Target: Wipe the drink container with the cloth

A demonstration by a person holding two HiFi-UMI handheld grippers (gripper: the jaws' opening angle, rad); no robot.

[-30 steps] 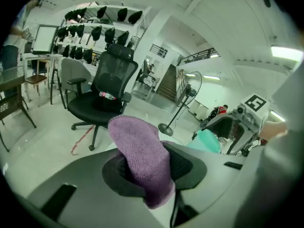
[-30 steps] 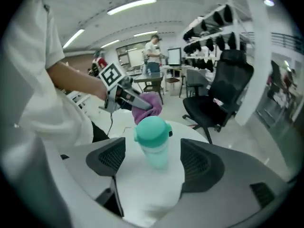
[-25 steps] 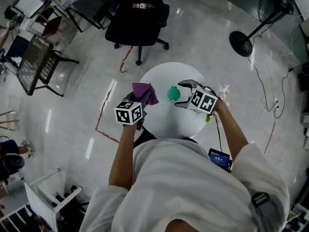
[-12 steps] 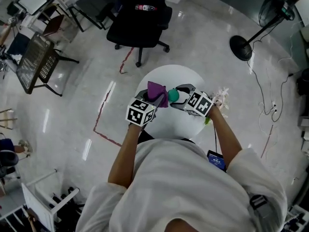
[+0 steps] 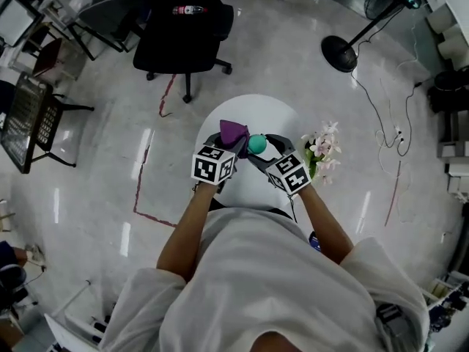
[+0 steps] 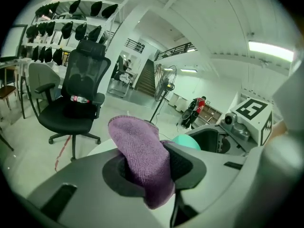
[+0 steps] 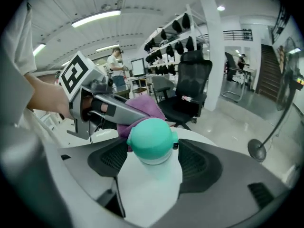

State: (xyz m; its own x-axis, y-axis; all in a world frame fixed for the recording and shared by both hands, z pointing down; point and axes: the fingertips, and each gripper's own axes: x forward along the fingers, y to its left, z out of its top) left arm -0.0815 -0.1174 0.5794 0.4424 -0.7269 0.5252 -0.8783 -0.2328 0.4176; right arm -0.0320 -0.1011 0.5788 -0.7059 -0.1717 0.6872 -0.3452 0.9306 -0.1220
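Note:
The drink container (image 7: 150,179) is a white bottle with a teal round cap (image 5: 256,144), upright between the pads of my right gripper (image 7: 151,164), which is shut on its body. My left gripper (image 6: 156,167) is shut on a purple cloth (image 6: 141,151) that sticks up out of its jaws. In the head view the cloth (image 5: 233,133) sits right against the left side of the cap, above the round white table (image 5: 249,191). The right gripper view shows the cloth (image 7: 145,104) just behind the cap, touching it. The teal cap (image 6: 188,142) peeks out behind the cloth in the left gripper view.
A bunch of pale flowers (image 5: 321,151) stands at the table's right edge, close to my right gripper (image 5: 258,152). A black office chair (image 5: 179,28) is beyond the table on the shiny floor. A standing fan (image 5: 341,51) and cables lie to the right.
The two grippers have come together over the table. The cloth moved right until it met the bottle's cap, and the right gripper's jaws narrowed onto the bottle.

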